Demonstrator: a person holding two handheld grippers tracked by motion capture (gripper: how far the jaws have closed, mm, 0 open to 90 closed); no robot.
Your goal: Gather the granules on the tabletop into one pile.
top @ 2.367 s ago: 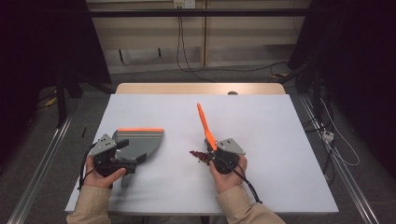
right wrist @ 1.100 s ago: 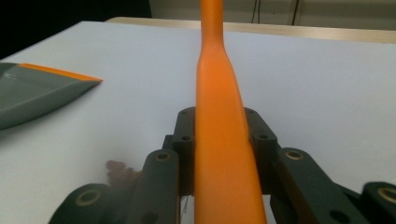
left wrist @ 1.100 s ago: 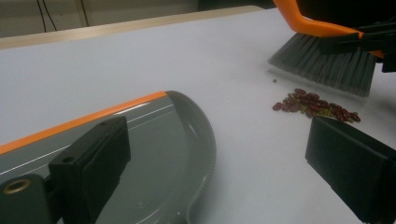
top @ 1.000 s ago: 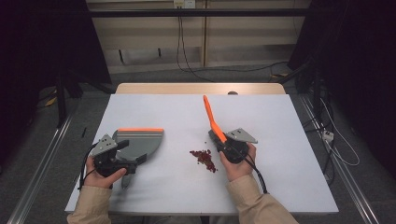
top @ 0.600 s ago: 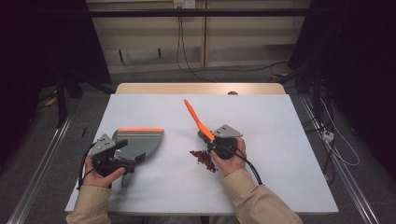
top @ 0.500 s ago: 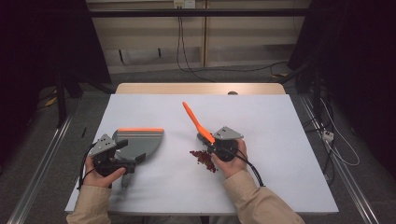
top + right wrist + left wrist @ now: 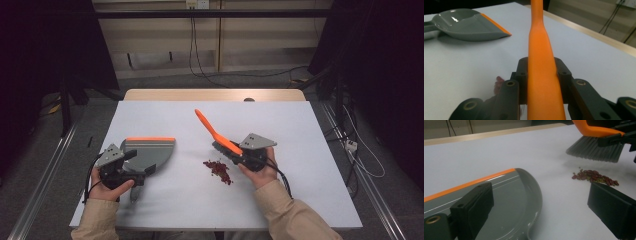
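A small pile of red beans (image 7: 218, 169) lies on the white table (image 7: 310, 150). Just right of the pile, the right gripper (image 7: 239, 152) clamps an orange brush (image 7: 215, 133). Left of the pile, the left gripper (image 7: 131, 170) pinches a grey dustpan (image 7: 150, 151) by its handle — jaws closed on it. Best to sweep low, in short strokes toward the pan's orange lip.

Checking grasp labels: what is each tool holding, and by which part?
Right tool: brush, clamped on its orange handle just above the bristles. Left tool: dustpan, seemingly by its handle; contact hidden.
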